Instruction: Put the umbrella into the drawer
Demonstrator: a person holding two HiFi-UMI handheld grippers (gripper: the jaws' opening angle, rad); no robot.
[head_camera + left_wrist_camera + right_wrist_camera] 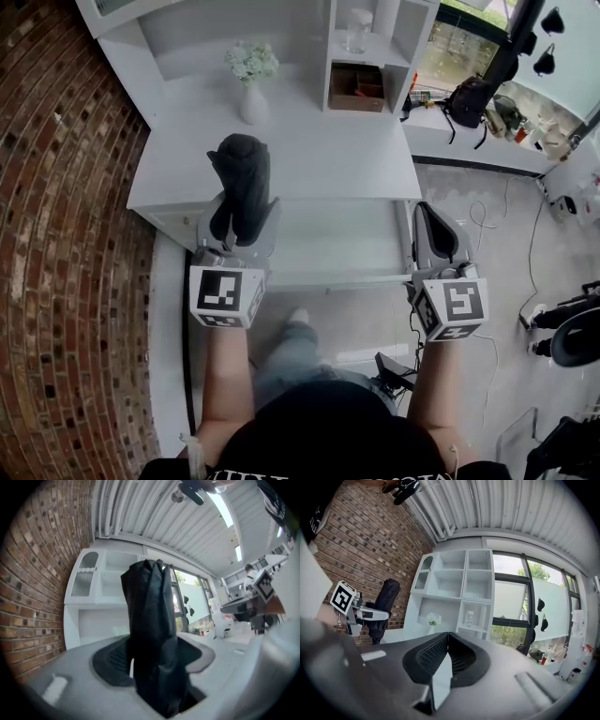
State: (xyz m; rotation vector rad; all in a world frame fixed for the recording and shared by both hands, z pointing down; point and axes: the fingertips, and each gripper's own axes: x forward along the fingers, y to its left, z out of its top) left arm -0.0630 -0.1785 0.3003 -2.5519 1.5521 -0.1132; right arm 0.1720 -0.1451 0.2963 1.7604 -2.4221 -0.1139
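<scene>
Your left claw (242,225) grasps the folded umbrella (242,169) upright. The drawer (337,246) lies just right of it, mid-frame, with your clenched, empty right claw (433,230) at its far side.

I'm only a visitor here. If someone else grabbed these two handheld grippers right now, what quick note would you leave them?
Left gripper: jaws shut on the folded black umbrella, held upright at the front edge of the white desk.
Right gripper: jaws shut, nothing between them.
Drawer: pulled open under the desktop, between the two grippers.
Done: umbrella picked up, drawer open.
Left: lower the umbrella into the drawer and let go; pushing the drawer shut probably follows.
</scene>
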